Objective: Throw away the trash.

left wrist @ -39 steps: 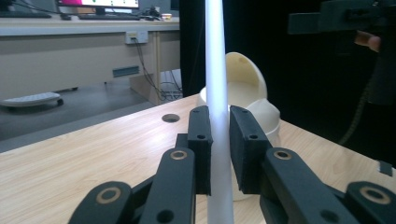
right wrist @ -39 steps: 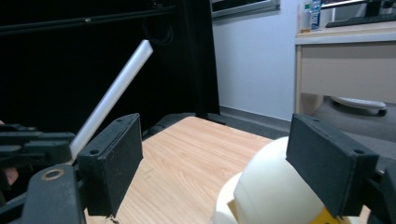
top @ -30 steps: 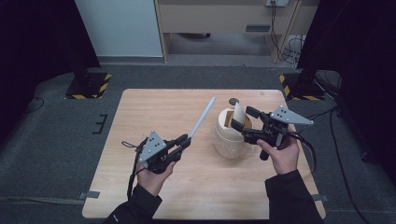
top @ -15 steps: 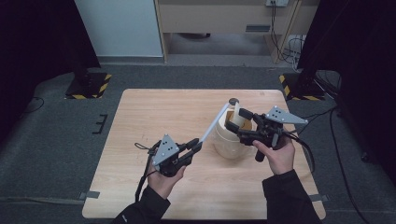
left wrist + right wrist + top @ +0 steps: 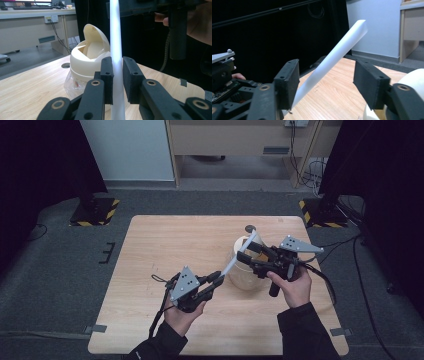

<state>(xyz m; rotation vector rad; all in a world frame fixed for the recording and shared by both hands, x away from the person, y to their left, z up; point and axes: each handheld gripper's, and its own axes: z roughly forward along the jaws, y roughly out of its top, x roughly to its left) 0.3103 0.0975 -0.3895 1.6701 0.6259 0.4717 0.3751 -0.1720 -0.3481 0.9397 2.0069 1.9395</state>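
A long white tube (image 5: 241,254) slants up from my left gripper (image 5: 216,277), which is shut on its lower end; in the left gripper view the tube (image 5: 116,47) stands clamped between the jaws of the left gripper (image 5: 117,66). A cream bin (image 5: 245,272) with a domed swing lid (image 5: 96,41) stands right of the table's middle, over a clear plastic liner (image 5: 72,86). My right gripper (image 5: 242,256) hovers above the bin, open. The tube (image 5: 334,57) passes between the spread jaws of the right gripper (image 5: 327,72) without touching either pad.
The wooden table (image 5: 165,245) has a round cable hole (image 5: 250,228) just behind the bin. Desks and a cabinet stand beyond the far edge, and dark curtains hang at both sides. Yellow-black stand bases (image 5: 95,212) sit on the floor.
My left gripper has carried the tube rightward toward the bin. The tube's upper part now lies between the right gripper's open jaws above the bin.
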